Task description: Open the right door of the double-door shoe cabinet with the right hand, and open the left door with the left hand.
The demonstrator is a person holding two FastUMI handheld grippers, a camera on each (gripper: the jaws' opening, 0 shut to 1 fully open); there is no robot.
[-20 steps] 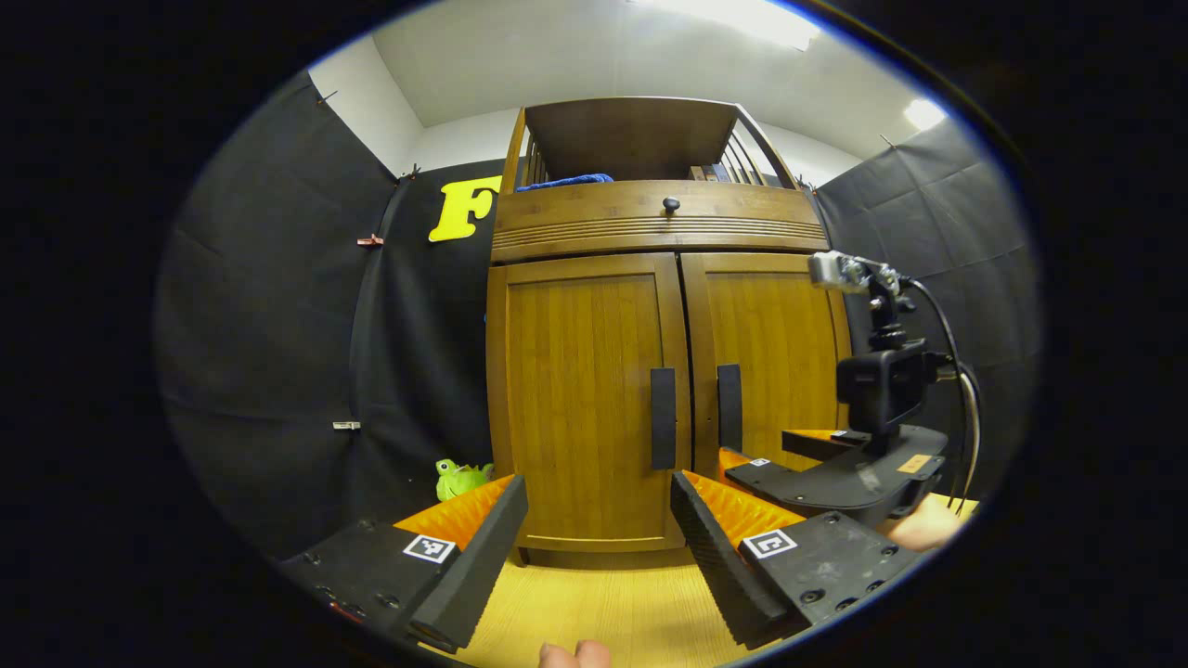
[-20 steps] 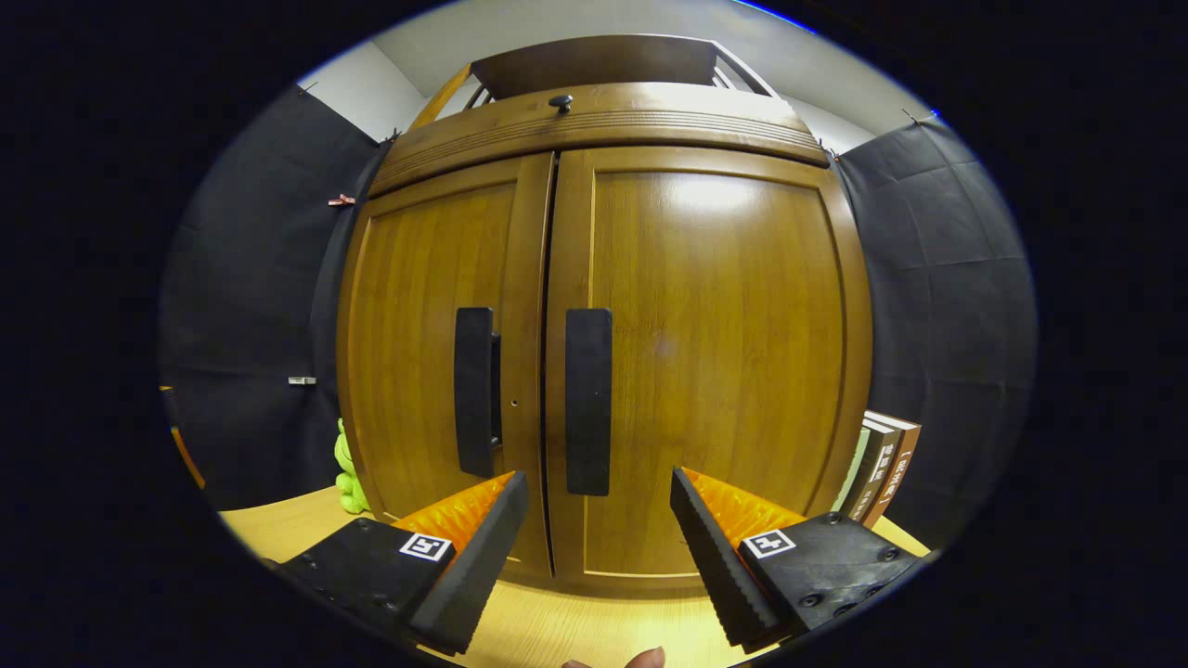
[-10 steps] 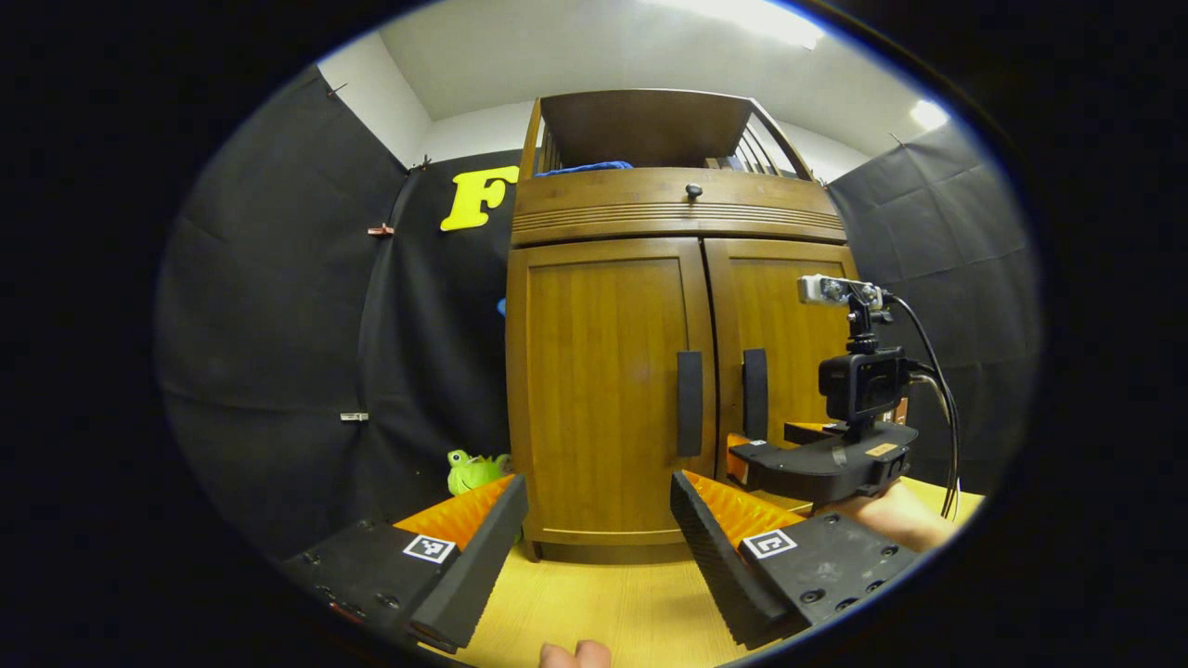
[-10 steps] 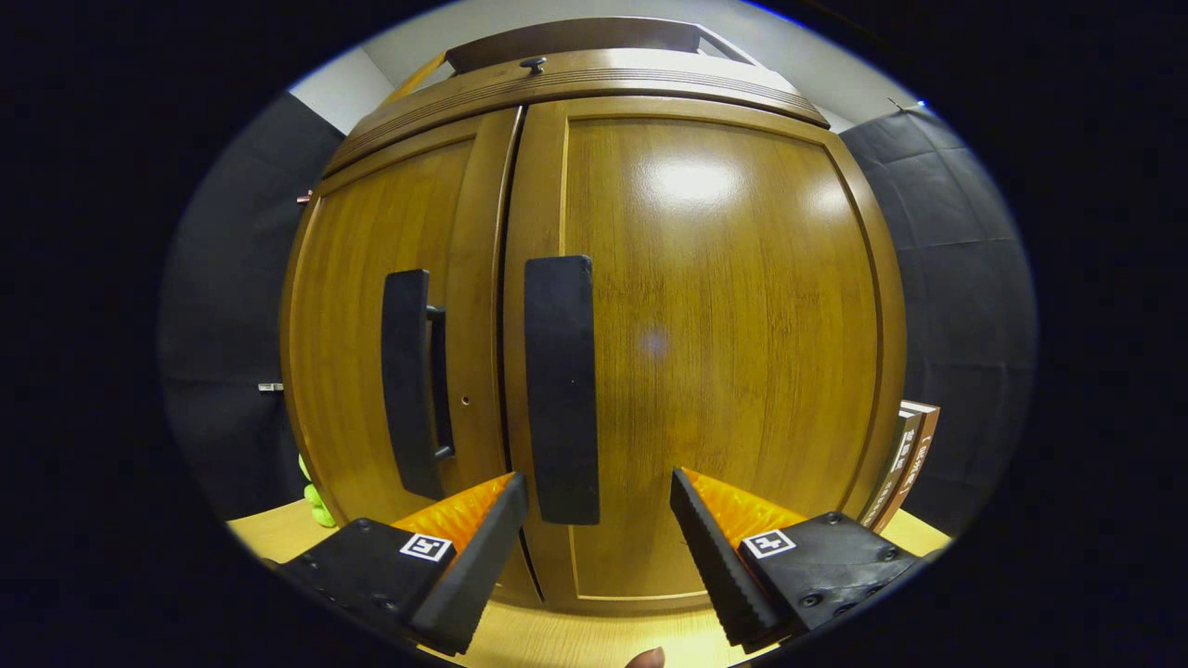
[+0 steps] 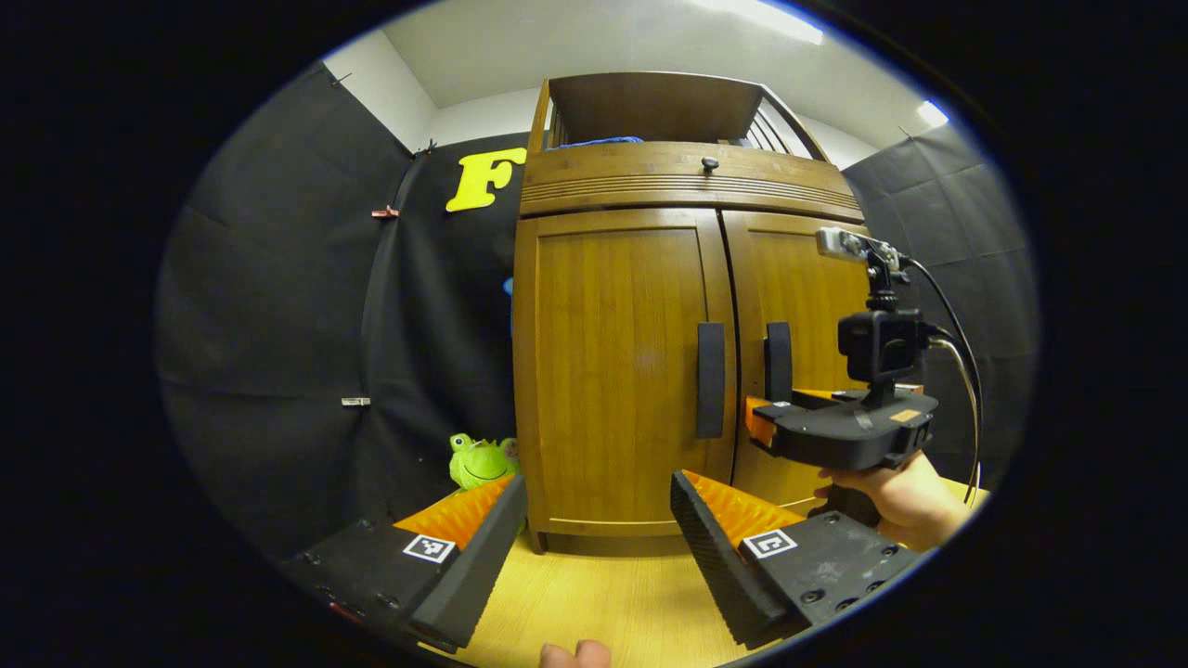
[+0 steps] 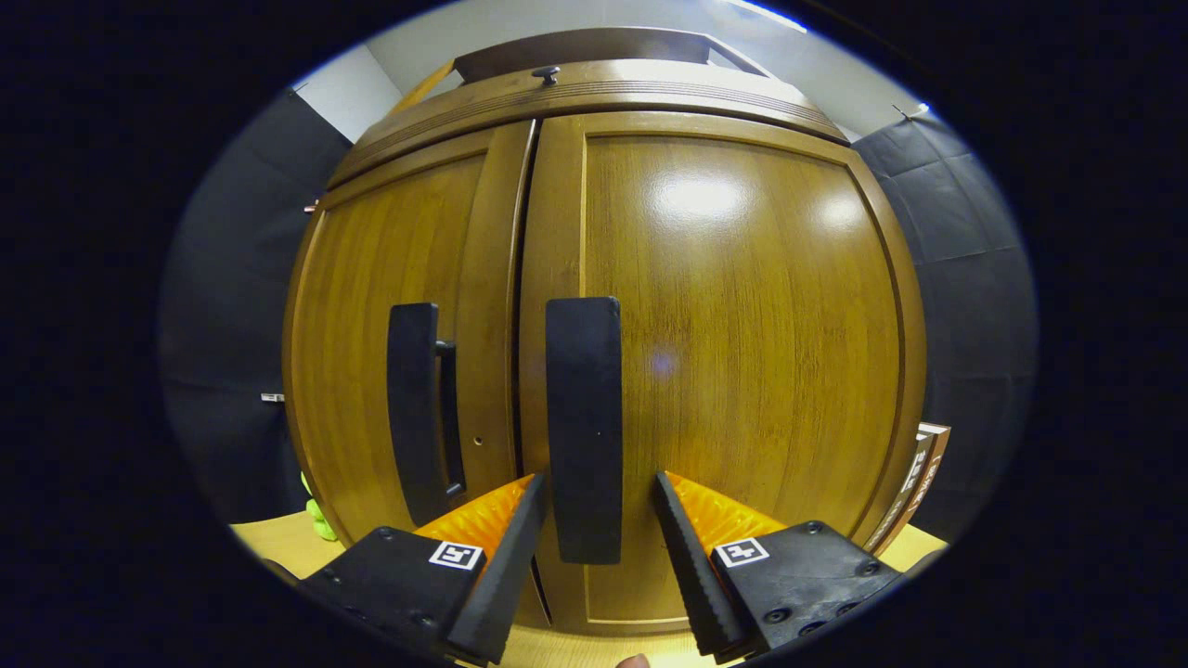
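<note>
The wooden shoe cabinet point(image 5: 617, 371) stands with both doors closed. In the left gripper view the left door's dark bar handle point(image 5: 710, 378) and the right door's handle point(image 5: 778, 360) sit side by side at the middle seam. My left gripper point(image 5: 599, 543) is open, low over the tabletop and well short of the left door. A hand point(image 5: 891, 501) holds my right gripper point(image 5: 756, 422) up at the right door's handle. In the right gripper view that handle point(image 6: 583, 408) stands between the fingers of the right gripper point(image 6: 599, 478). The jaws straddle its lower end, a gap showing on the right side.
A green frog toy point(image 5: 478, 459) sits on the wooden tabletop point(image 5: 603, 603) left of the cabinet. Some books point(image 6: 919, 468) lean at its right side. A drawer with a small knob point(image 5: 710, 164) tops the doors, with a blue cloth point(image 5: 594, 142) on the shelf above.
The right gripper has moved in and shifted so that the right door's handle now lies between its fingers, which have narrowed. The left gripper has drifted a little; both doors stay closed.
</note>
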